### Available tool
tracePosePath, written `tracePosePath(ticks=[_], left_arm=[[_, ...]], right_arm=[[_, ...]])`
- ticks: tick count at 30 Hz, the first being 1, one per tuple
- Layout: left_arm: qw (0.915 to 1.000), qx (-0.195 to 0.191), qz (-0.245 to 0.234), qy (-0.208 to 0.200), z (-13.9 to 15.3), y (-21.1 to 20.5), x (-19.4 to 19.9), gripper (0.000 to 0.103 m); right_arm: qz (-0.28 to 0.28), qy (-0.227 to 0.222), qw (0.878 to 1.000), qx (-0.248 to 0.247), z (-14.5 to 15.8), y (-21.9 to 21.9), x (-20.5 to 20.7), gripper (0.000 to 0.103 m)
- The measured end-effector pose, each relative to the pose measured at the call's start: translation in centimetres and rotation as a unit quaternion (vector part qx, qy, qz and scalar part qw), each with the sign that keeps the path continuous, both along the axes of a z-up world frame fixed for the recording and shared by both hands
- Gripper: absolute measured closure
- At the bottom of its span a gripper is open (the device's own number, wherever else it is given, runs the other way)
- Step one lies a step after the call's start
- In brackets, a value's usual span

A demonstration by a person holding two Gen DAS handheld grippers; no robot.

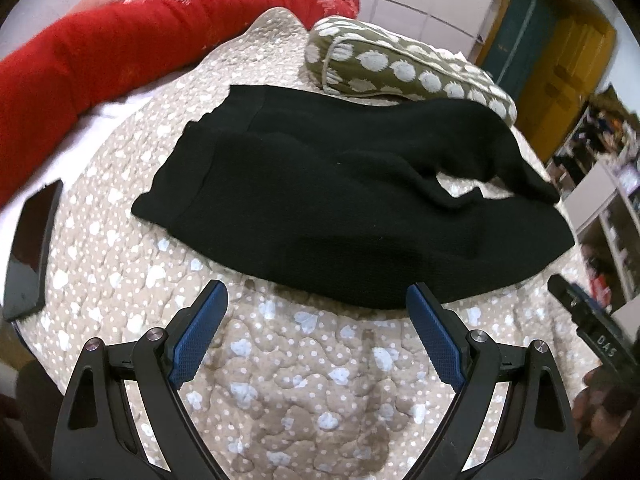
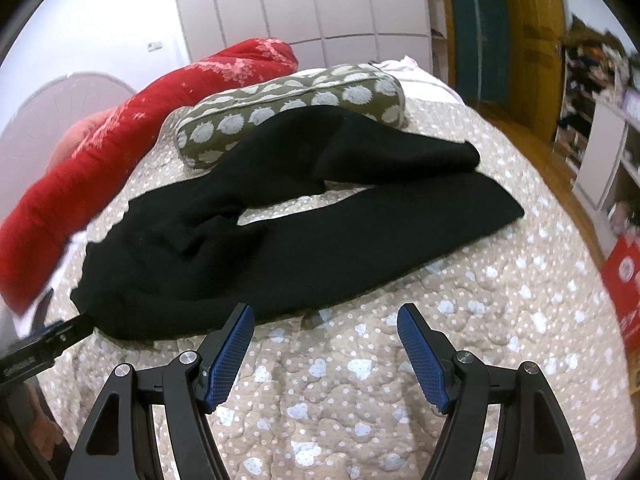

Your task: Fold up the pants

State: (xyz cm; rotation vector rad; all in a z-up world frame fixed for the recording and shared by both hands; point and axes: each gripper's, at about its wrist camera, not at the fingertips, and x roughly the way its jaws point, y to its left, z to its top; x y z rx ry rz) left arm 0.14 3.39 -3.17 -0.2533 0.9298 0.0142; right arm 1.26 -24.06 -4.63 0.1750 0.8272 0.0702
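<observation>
Both grippers, left (image 1: pixel 316 308) and right (image 2: pixel 326 330), are held wide over the bed (image 2: pixel 460 320); pants (image 2: pixel 280 240), seemingly unfolded, should be pinched at the near edge.

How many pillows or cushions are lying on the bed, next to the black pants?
2: the red pillow along the far left edge, and the olive spotted cushion beside it, touching the black pants. Others may lie outside view.
</observation>
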Motion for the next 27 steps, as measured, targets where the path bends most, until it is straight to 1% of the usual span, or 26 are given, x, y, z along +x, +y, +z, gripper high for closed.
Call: tracePosePath(ticks=[5,8,14,18,21,24,27], left_arm=[[0.9992,-0.025,0.032,0.002,-0.1,2.0,-0.4,0.012],[0.9971,-0.051,0.057,0.004,-0.5,3.5,-0.4,0.012],[0.9888,-0.098,0.112,0.006,-1.7,6.5,-0.2,0.012],[0.9841,-0.12,0.13,0.019,-2.9,7.5,0.7,0.012],[0.9835,-0.116,0.138,0.018,-3.3,7.6,1.4,0.012],[0.9843,-0.117,0.131,0.018,-3.5,7.0,2.6,0.012],[0.9854,-0.112,0.126,0.018,-3.8,6.5,3.8,0.012]], right_arm=[[-0.024,0.014,1.0,0.01,-0.8,-1.8,0.4,0.031],[-0.035,0.018,0.999,0.015,-1.1,-2.8,0.9,0.031],[-0.058,0.021,0.997,0.036,-1.4,-4.9,2.5,0.031],[-0.067,0.035,0.995,0.061,-2.3,-6.0,4.5,0.031],[-0.072,0.047,0.993,0.086,-3.5,-6.6,5.8,0.03],[-0.075,0.028,0.992,0.093,-3.7,-6.9,6.5,0.029],[-0.081,0.015,0.99,0.114,-4.0,-7.2,7.9,0.029]])
